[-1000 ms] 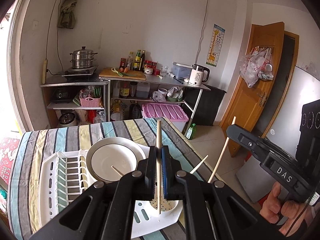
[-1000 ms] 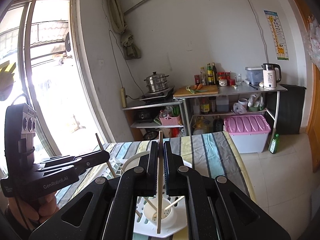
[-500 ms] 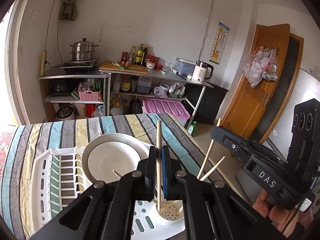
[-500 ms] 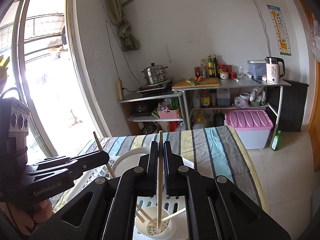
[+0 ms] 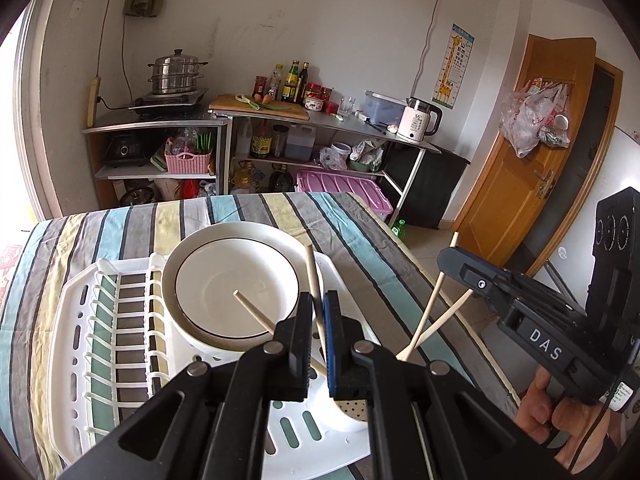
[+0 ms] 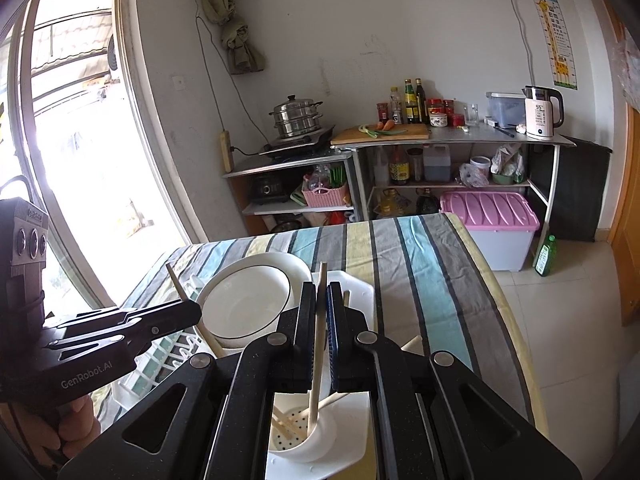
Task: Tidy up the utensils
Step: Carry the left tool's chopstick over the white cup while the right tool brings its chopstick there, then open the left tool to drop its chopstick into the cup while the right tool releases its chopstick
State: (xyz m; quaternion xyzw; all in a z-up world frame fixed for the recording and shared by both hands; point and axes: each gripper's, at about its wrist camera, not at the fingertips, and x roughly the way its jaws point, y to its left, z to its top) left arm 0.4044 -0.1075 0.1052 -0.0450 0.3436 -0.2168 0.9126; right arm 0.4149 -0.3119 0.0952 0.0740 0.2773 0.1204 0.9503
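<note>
My left gripper (image 5: 318, 300) is shut on a wooden chopstick (image 5: 311, 272) that stands nearly upright over the white utensil cup (image 5: 340, 416) at the corner of the white dish rack (image 5: 76, 320). My right gripper (image 6: 321, 292) is shut on another chopstick (image 6: 319, 332), whose lower end is inside the perforated cup (image 6: 308, 440). Several loose chopsticks (image 5: 256, 314) lean in that cup. A white bowl (image 5: 236, 292) with a dark rim line sits in the rack beside it. Each gripper shows in the other's view: the right one (image 5: 444, 258), the left one (image 6: 196, 312).
The rack stands on a table with a striped cloth (image 6: 420, 264), whose right edge drops to a tiled floor. Behind are metal kitchen shelves (image 5: 320, 120) with a steamer pot, bottles and a kettle, a pink-lidded bin (image 6: 492, 212), and a wooden door (image 5: 532, 152).
Both grippers have come down toward the utensil cup with their chopsticks still clamped. The right chopstick's lower end now reaches deeper into the cup.
</note>
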